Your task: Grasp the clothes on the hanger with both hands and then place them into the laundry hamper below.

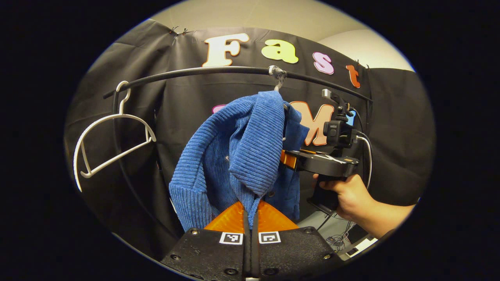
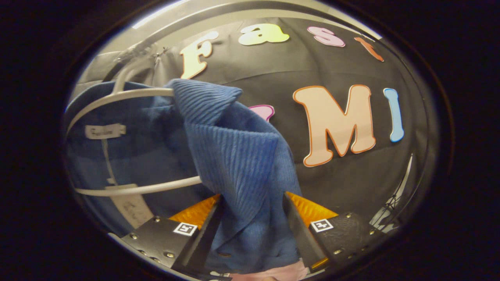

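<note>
Pinched nearly shut at the bottom of the left gripper view, the left gripper [image 1: 251,212] has its fingers together on a low fold of the blue knit cardigan [image 1: 238,156], with only a thin slit between them. In the right gripper view, the right gripper [image 2: 252,210] stands wider, a thick fold of the same cardigan filling the gap; both fingers appear to press on it. That gripper, with the hand [image 1: 349,195] holding it, also shows in the left gripper view at the cardigan's right side.

Outward from both grips, the cardigan hangs bunched on a white hanger [image 2: 129,97] whose hook sits near the middle of the black rail [image 1: 195,72]. Its upper arm and lower bar show bare beside the fabric in the right gripper view, so the knit looks partly slid off. A second, bare hanger [image 1: 113,140] hangs at the rail's left end.

The ribbed knit looks soft, floppy and stretchy, light but prone to snag on the hanger's arm. Thick folds near the shoulders or collar seem the best hold; a thin edge would likely stretch and slip.
</note>
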Motion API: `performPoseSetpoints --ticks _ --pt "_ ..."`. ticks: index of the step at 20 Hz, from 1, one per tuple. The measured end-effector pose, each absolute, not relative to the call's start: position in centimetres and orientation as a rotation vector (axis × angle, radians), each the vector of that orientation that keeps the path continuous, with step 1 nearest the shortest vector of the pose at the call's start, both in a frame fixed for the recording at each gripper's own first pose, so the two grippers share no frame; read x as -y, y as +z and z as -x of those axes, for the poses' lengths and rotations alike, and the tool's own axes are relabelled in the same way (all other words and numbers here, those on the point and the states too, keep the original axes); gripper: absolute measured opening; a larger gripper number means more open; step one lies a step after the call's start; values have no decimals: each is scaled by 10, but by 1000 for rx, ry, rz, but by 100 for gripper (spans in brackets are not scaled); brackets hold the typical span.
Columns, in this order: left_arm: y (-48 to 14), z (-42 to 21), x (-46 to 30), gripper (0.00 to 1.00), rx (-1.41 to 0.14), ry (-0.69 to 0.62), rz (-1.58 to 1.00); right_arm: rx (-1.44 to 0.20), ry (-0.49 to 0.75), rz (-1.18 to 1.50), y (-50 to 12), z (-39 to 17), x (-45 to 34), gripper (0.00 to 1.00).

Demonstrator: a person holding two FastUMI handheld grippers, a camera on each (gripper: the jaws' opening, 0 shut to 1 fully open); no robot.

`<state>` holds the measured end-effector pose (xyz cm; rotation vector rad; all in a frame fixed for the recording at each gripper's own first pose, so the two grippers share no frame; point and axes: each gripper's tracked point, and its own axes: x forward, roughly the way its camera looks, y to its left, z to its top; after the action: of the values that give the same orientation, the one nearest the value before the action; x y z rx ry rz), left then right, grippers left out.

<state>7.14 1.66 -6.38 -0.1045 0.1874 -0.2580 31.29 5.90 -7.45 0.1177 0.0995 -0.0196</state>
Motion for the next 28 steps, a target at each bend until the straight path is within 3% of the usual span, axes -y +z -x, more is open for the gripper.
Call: performPoseSetpoints --ticks 2,5,10,14,17,18,20,22,23,25,26,28 --pt "-62 -68 -18 0 -197 -269 116 -113 -20 -142 -72 -318 -55 90" --pt "-53 -50 -9 1 -185 -341 149 -127 6 -210 -69 -305 -57 8" --pt "-36 -38 -14 0 -144 -362 133 -115 47 -165 -66 -255 -66 7" --pt "-15 -19 -11 1 -119 -431 140 -125 110 -128 -65 -246 -75 7" --pt "-2 -13 -21 1 -113 -429 157 -113 91 -140 -58 -240 -68 7" --pt "2 -12 -23 1 -115 -428 161 -108 108 -130 -57 -242 -74 12" --pt "12 -9 -27 0 -103 -420 162 -101 110 -98 -54 -245 -72 0" --pt "25 -3 -32 0 -85 -429 163 -85 61 -92 -49 -242 -60 6" --pt "32 -1 -33 0 -76 -439 170 -75 45 -97 -46 -240 -58 0" --pt "44 6 -34 0 -59 -478 178 -53 23 -72 -38 -237 -55 0" --pt "51 11 -37 0 -45 -495 183 -55 13 -67 -36 -238 -53 5" --pt "66 17 -43 0 -6 -523 169 -61 13 -66 -31 -238 -53 0"
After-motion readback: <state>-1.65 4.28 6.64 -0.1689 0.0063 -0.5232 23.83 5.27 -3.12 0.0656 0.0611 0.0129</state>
